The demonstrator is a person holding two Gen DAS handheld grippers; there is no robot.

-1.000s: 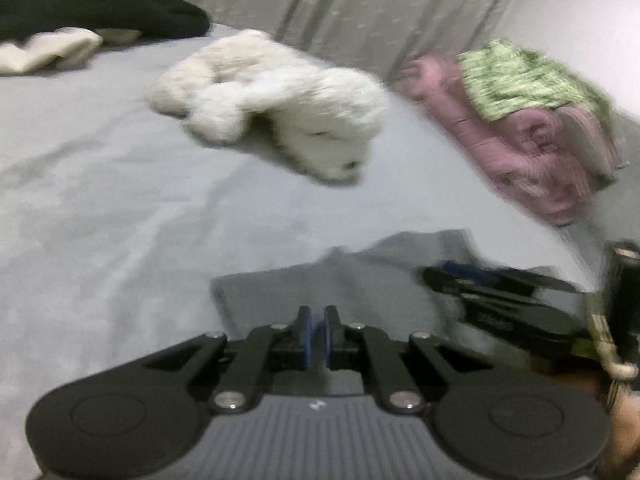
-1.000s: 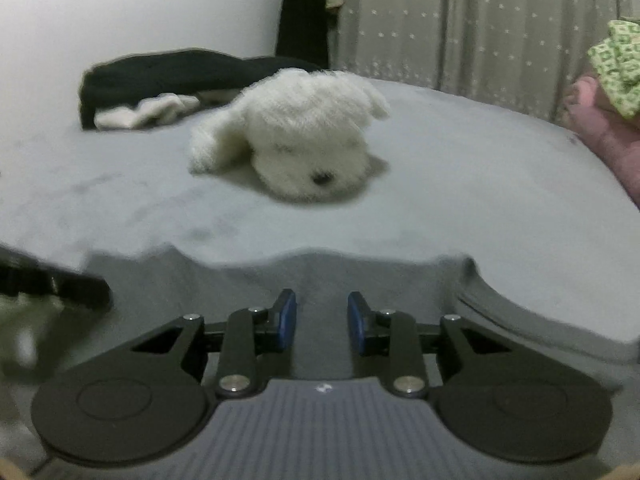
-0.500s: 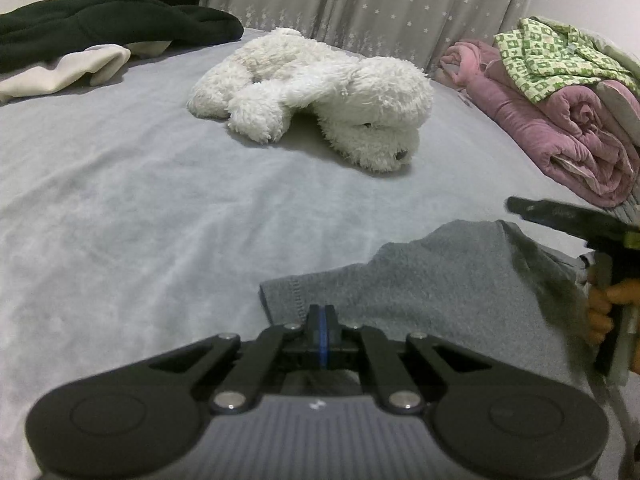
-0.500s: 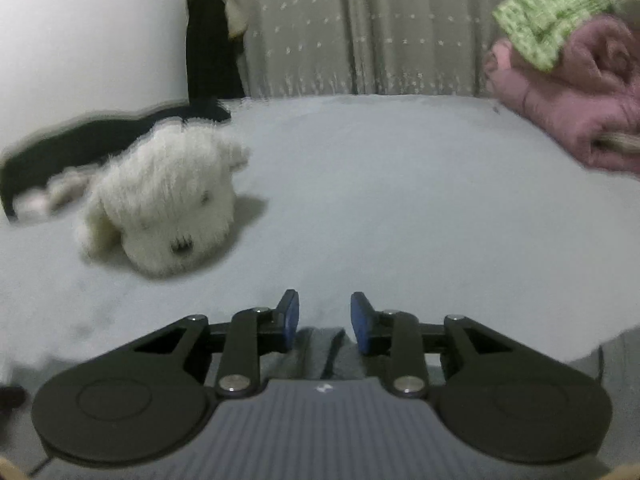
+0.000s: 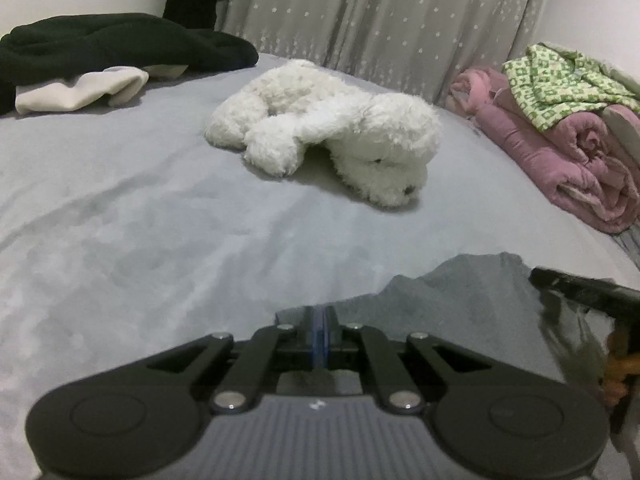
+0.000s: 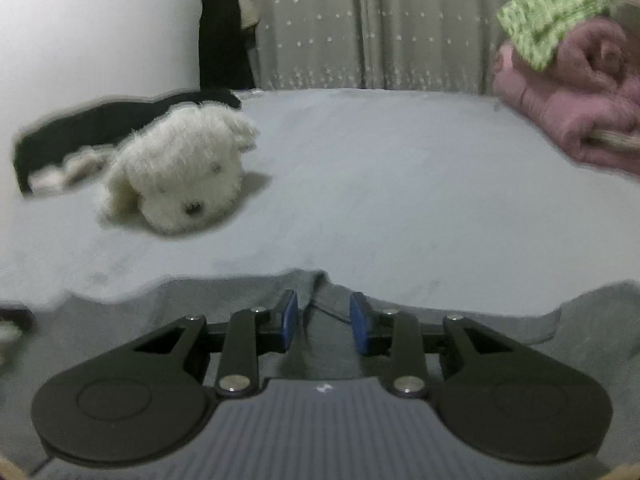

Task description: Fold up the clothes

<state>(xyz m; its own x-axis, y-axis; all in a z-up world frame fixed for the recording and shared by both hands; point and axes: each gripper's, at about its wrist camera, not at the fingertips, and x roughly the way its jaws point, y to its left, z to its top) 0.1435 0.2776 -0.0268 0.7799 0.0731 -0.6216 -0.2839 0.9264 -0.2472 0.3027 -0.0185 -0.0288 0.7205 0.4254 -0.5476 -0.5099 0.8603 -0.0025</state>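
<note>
Grey garment (image 6: 400,336) on grey bed (image 5: 160,220); left hand-held gripper (image 5: 320,330) clamped on it, right (image 6: 324,320) closing.

Open grey bedsheet (image 5: 120,240) ahead, blocked centrally by white plush dog (image 5: 328,132); pink blanket roll (image 5: 560,160) (right edge), dark clothing (image 5: 100,44) far left

A bed (image 5: 132,216) with a pale grey sheet fills the room's foreground. Behind it hangs a grey curtain (image 5: 384,16) dotted with small white stars, flanked by plain white walls (image 6: 96,24). The light is dim and even.
</note>
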